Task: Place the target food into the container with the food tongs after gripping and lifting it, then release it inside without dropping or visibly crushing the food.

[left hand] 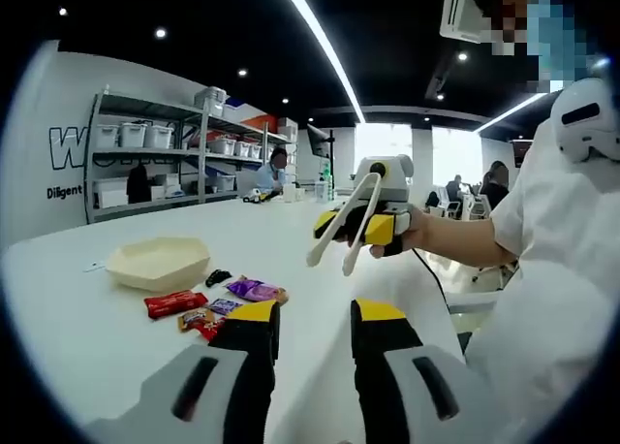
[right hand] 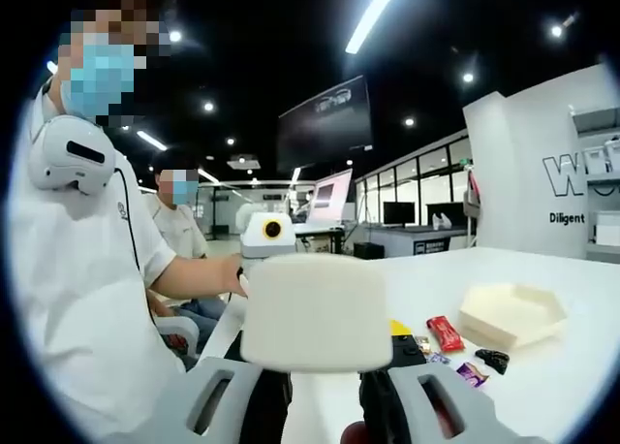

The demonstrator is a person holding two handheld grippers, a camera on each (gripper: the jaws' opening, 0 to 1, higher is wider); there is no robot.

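Note:
My right gripper (left hand: 355,224) hangs above the table in the left gripper view, shut on cream food tongs (left hand: 341,233) whose two arms point down and left. In the right gripper view the tongs' broad cream end (right hand: 315,313) sits close to the camera, over my right gripper (right hand: 325,391). A cream hexagonal container (left hand: 158,263) (right hand: 511,313) rests on the white table. Beside it lie wrapped snacks: a red packet (left hand: 174,302) (right hand: 446,333), a purple packet (left hand: 254,289) (right hand: 472,371), a small black piece (left hand: 218,276) (right hand: 492,359). My left gripper (left hand: 315,320) is open above the table, near the snacks, holding nothing.
The long white table (left hand: 87,337) runs away toward shelves with white bins (left hand: 145,139) on the back wall. The person holding the grippers, in a white shirt (left hand: 562,299), is at the table's edge. Other people sit behind.

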